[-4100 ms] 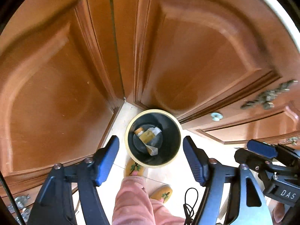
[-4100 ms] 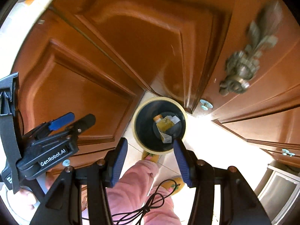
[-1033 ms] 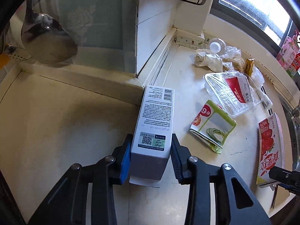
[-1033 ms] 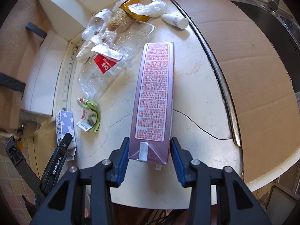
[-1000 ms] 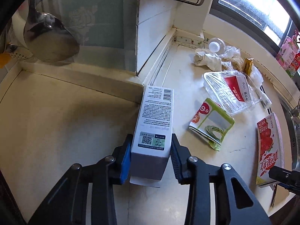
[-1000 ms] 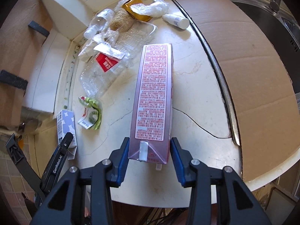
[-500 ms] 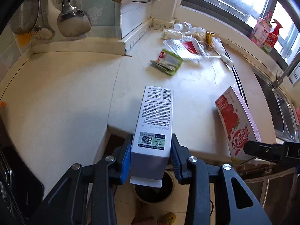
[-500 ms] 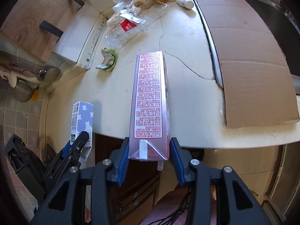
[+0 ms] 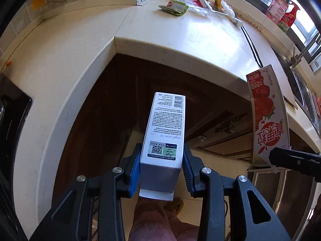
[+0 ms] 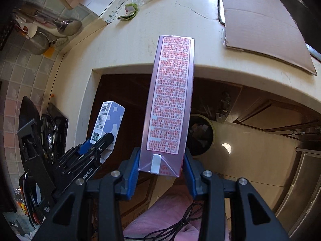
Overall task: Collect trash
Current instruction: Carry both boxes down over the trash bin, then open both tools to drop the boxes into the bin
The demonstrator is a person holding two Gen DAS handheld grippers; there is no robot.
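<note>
Left wrist view: the left gripper (image 9: pixel 161 165) held a white box (image 9: pixel 165 132) between its blue pads (image 9: pixel 134 168), the jaws closed on the box's near end. The box's long axis ran straight away from the gripper, in line with the fingers, with the barcode end pointing forward toward the dark wooden cabinet doors (image 9: pixel 112 104) below the desk (image 9: pixel 180 32). The box hung clear of the desk edge, over the floor (image 9: pixel 216 162).

At the right of that view, the red strawberry carton (image 9: pixel 267 118) stood with its long axis roughly upright in the frame, its lower end gripped by the right gripper (image 9: pixel 291 160). Loose wrappers and plastic trash (image 9: pixel 192 2) lay at the far corner of the desk, beside the window sill.

Right wrist view: the right gripper (image 10: pixel 161 169) held the carton (image 10: pixel 170 98) by its folded, sealed end, jaws closed against both narrow sides. The carton's long axis extended forward along the fingers, its far end overlapping the front edge of the desk (image 10: pixel 140 46) in the frame. Behind the carton, a round trash bin (image 10: pixel 201 134) stood on the floor, partly hidden by it. The left gripper (image 10: pixel 96 146) appeared at the left, the white box (image 10: pixel 109 120) tilted upward from it. A sheet of cardboard (image 10: pixel 260 24) lay on the right part of the desk.
</note>
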